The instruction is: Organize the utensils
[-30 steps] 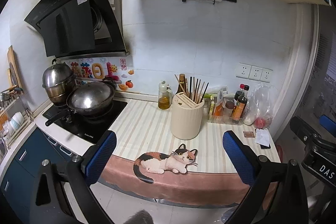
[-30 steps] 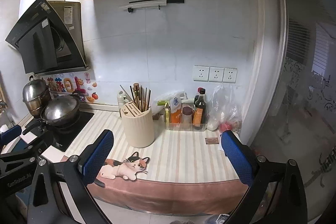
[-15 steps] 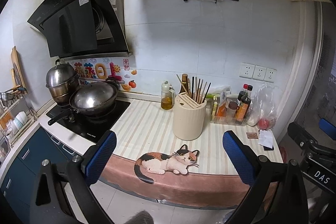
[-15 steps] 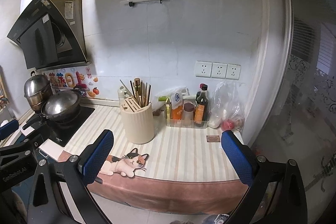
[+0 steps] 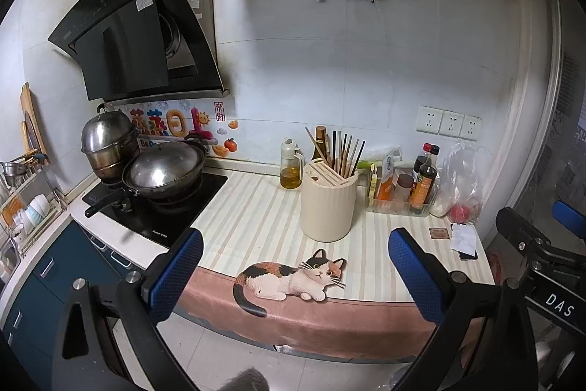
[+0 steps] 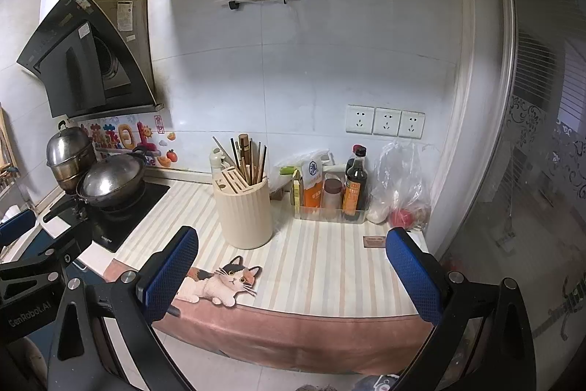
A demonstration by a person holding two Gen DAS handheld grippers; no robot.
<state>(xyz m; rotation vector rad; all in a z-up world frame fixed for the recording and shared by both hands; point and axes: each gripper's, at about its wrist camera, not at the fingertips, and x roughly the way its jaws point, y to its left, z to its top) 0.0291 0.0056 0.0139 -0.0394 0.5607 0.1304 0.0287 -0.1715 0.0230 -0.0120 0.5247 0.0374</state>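
So the landmark here is the cream utensil holder [image 5: 328, 202] sitting on the striped surface [image 5: 256, 207]. Left of the holder there's a wok [image 5: 164, 171] on the cooktop with a steel pot [image 5: 106, 145] behind it, and an oil bottle [image 5: 290, 167] just beside the holder's back left. The chopsticks [image 5: 344, 152] stand upright in the holder's open compartment, fanned out a bit, next to the knife slots. Right of the holder is a clear tray of sauce bottles [image 6: 355, 185] and a plastic bag.

My guess is the chopsticks are light, stiff and thin, probably a bit slick, so they'd roll or twist in a sloppy pinch. I'd grab near the upper ends, where they stick out above the rim.

The left hand-held gripper [image 5: 296, 277] is spread wide with nothing between the pads, hovering in front of the holder, well short of it. The right hand-held gripper [image 6: 291, 273] is the same: wide apart, empty, touching nothing.
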